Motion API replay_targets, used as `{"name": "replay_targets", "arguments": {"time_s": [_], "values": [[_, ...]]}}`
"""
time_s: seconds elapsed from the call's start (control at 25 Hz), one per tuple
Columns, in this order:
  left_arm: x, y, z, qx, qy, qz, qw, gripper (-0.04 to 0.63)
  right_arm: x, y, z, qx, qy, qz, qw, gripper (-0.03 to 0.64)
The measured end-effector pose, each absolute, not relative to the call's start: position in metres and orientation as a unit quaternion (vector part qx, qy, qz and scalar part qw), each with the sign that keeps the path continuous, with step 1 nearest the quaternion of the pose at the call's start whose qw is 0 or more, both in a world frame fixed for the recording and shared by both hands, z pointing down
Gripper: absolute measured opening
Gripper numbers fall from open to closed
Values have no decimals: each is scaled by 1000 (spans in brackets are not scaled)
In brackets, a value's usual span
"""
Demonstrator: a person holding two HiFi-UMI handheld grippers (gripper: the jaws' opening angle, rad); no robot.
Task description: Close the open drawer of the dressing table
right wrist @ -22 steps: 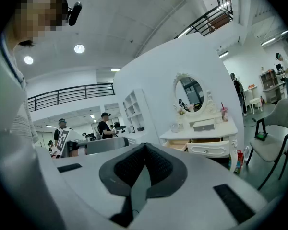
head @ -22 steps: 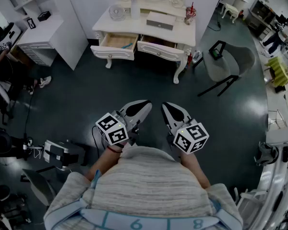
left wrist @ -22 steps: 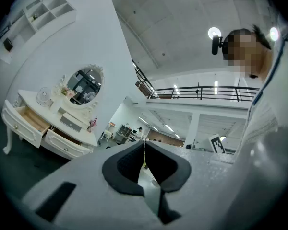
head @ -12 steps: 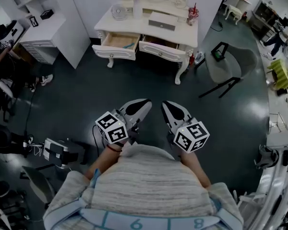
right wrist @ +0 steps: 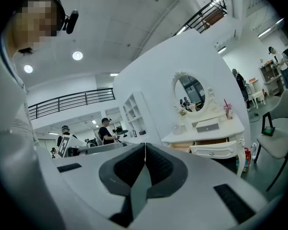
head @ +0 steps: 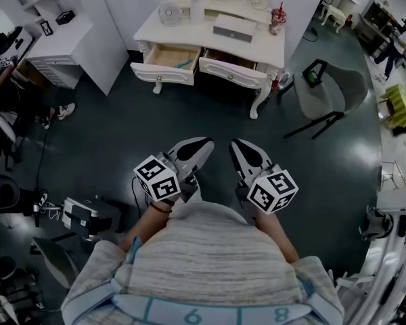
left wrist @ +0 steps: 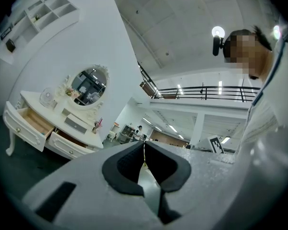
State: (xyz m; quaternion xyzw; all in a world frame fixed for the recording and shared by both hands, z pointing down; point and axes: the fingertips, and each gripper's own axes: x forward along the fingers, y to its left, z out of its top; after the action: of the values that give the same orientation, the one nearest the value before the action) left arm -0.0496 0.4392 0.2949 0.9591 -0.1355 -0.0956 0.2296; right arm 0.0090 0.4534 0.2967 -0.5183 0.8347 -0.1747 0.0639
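Note:
The white dressing table (head: 210, 19) stands against the far wall, well ahead of me across the dark floor. Its left drawer (head: 164, 63) is pulled far out, with a blue item inside. The right drawer (head: 233, 68) is pulled out a shorter way. My left gripper (head: 203, 145) and right gripper (head: 235, 143) are held side by side close to my body, both shut and empty, far short of the table. The left gripper view shows the dressing table (left wrist: 57, 126) at its left beyond the shut left gripper (left wrist: 144, 146). In the right gripper view the dressing table (right wrist: 209, 131) is beyond the shut right gripper (right wrist: 145, 145).
A grey chair (head: 328, 90) stands right of the table. A white shelf unit (head: 64, 42) is at its left. On the tabletop are a grey box (head: 234, 27) and a red cup (head: 278, 20). A device with cables (head: 86, 214) lies on the floor at my left. People stand at both edges.
The head view has shifted a little, so the dressing table sits slightly lower and further right. Both grippers keep the same pose, shut.

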Motion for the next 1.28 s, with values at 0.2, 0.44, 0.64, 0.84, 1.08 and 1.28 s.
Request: {"name": "replay_targets", "arguments": {"time_s": [0.2,0.44,0.64,0.84,1.08,1.28], "values": [[-49,388,301,956,-135,-101,239,17,13,406,301,-525,830,-177,65,11],[-50,305,302,960,-121,-98,234,17,14,326,302,-535,825,-170,69,11],[-53,235,298,965,-99,-85,227,17,6,256,299,-549,816,-169,66,11],[-53,175,297,968,-87,-77,223,17,0,198,296,-558,810,-168,66,11],[-56,131,299,970,-67,-69,224,17,-4,151,299,-571,799,-174,69,11],[-65,102,307,969,-59,-66,229,17,-13,125,306,-578,793,-178,66,11]]}}
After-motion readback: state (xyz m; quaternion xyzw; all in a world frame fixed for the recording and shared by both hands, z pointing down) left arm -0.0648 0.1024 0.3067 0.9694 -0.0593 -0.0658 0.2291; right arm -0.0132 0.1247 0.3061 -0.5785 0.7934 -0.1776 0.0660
